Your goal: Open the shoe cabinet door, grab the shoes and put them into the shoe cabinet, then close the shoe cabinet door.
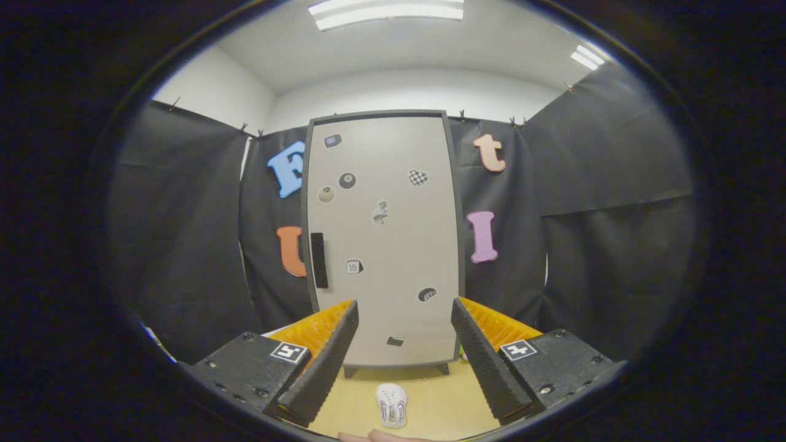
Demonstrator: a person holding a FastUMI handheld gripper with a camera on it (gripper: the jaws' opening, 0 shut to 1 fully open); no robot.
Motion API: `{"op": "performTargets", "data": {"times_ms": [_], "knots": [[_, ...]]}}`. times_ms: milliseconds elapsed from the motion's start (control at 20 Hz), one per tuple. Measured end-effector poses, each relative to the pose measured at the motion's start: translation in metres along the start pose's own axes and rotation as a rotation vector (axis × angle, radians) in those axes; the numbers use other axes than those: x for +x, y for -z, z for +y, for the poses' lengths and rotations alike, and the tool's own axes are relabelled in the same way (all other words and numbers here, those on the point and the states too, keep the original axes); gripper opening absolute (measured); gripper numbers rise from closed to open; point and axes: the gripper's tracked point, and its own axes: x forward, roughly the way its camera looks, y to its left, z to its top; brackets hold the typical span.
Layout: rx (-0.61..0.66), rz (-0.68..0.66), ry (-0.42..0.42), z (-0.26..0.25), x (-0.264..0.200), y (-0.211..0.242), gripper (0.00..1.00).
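One gripper (405, 331) hangs with fingers spread wide, pinching nothing. Shoe cabinet door (384, 239) shut, dead ahead at twelve o'clock. Dark handle (319, 260) at ten o'clock. Shoe (392, 405) on floor (442, 399) between fingers. Best approach: steer left, hook handle, swing door wide.

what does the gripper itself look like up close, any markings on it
The gripper has two wedge-shaped fingers with ribbed, sawtooth-textured faces. Each sits on a dark, blocky mount fastened with small screws. A square black-and-white marker tag is stuck on top of each mount. No cables are visible. The jaws stand open.
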Motion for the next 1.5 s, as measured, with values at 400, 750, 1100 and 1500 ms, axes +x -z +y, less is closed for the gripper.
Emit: {"op": "performTargets", "data": {"times_ms": [400, 750, 1100, 1500], "knots": [[-0.042, 0.012, -0.047, 0.034, 0.035, -0.013, 0.99], [-0.078, 0.057, -0.146, 0.110, 0.095, -0.017, 0.99], [-0.108, 0.065, -0.177, 0.163, 0.175, -0.014, 0.99], [-0.072, 0.143, -0.089, 0.173, 0.254, 0.016, 0.95]]}}
